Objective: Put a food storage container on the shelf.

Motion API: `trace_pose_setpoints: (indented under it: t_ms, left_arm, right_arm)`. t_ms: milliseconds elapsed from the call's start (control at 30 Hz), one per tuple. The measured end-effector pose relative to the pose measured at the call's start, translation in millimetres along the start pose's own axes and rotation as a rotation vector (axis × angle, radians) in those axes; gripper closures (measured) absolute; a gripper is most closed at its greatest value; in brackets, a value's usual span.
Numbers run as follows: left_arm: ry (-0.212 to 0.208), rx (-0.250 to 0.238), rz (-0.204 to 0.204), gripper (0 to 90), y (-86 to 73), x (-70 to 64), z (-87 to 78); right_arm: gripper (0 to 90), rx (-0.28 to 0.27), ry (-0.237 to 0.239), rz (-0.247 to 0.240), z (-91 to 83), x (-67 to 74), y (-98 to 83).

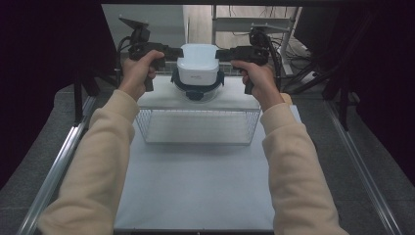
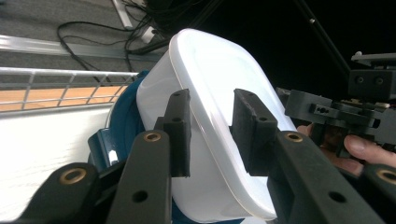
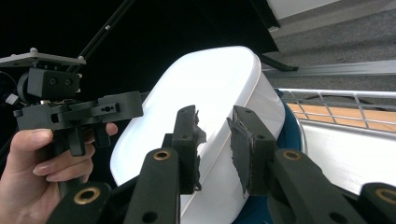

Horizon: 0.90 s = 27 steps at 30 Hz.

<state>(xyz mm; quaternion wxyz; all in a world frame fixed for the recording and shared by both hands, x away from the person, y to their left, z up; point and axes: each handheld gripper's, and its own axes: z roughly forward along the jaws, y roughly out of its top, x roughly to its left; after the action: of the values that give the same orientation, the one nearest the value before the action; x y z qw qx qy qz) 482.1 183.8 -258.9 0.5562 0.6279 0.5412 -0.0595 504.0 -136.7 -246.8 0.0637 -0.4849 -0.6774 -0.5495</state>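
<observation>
— Dark curtains ring your desk (image 1: 195, 186). Where are your grippers?

— Your left gripper (image 1: 169, 53) and right gripper (image 1: 222, 54) press the white appliance (image 1: 197, 63) between them, jaws parted; it sits above the wire basket (image 1: 195, 126).
</observation>
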Motion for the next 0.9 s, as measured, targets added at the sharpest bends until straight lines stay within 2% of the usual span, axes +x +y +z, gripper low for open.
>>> trace_pose_setpoints:
  t_ms: [133, 200, 233, 300, 367, 467, 600, 667, 767, 833, 900]
  left_arm:
    - [-0.011, -0.001, -0.006, 63.9, -1.8, 1.3, 0.5]
    - [0.020, 0.003, 0.022, 58.5, -1.8, -0.8, 0.1]
    - [0.036, 0.000, 0.040, 53.3, -1.9, -1.6, -0.7]
    - [0.032, -0.021, 0.050, 42.4, -3.2, -2.6, -5.3]
    - [0.019, -0.040, 0.074, 36.6, -6.5, -4.7, -13.0]
    - [0.012, -0.061, 0.118, 31.2, -16.2, -9.0, -27.9]
    - [0.021, -0.086, 0.187, 29.6, -41.0, -14.3, -47.6]
    - [0.023, -0.081, 0.215, 29.4, -57.4, -15.8, -55.9]
    - [0.031, -0.068, 0.281, 28.5, -88.3, -19.7, -68.3]
    - [0.018, -0.066, 0.301, 27.9, -109.7, -19.8, -75.3]
    - [0.031, -0.058, 0.336, 27.8, -133.0, -18.8, -80.4]
  right_arm:
    - [71.3, -0.005, 0.006, 0.004, -0.1, -0.8, -0.8]
    - [68.2, -0.003, 0.005, -0.003, -0.2, -0.6, -0.6]
    - [61.6, 0.000, -0.001, -0.020, -0.1, 0.2, -0.7]
    - [40.3, -0.018, -0.013, -0.033, -1.5, 1.3, -1.5]
    - [33.9, -0.039, -0.005, -0.057, -8.3, 3.3, -3.2]
    - [29.9, -0.067, -0.012, -0.148, -23.3, 8.1, -10.0]
    - [27.8, -0.078, 0.017, -0.228, -42.5, 10.1, -27.9]
    - [27.8, -0.081, 0.017, -0.253, -50.3, 9.8, -38.9]
    - [27.8, -0.081, 0.009, -0.296, -62.0, 7.9, -58.9]
    - [27.7, -0.082, -0.005, -0.339, -71.3, 5.7, -77.1]
    - [27.9, -0.079, -0.014, -0.360, -78.4, 3.0, -91.9]
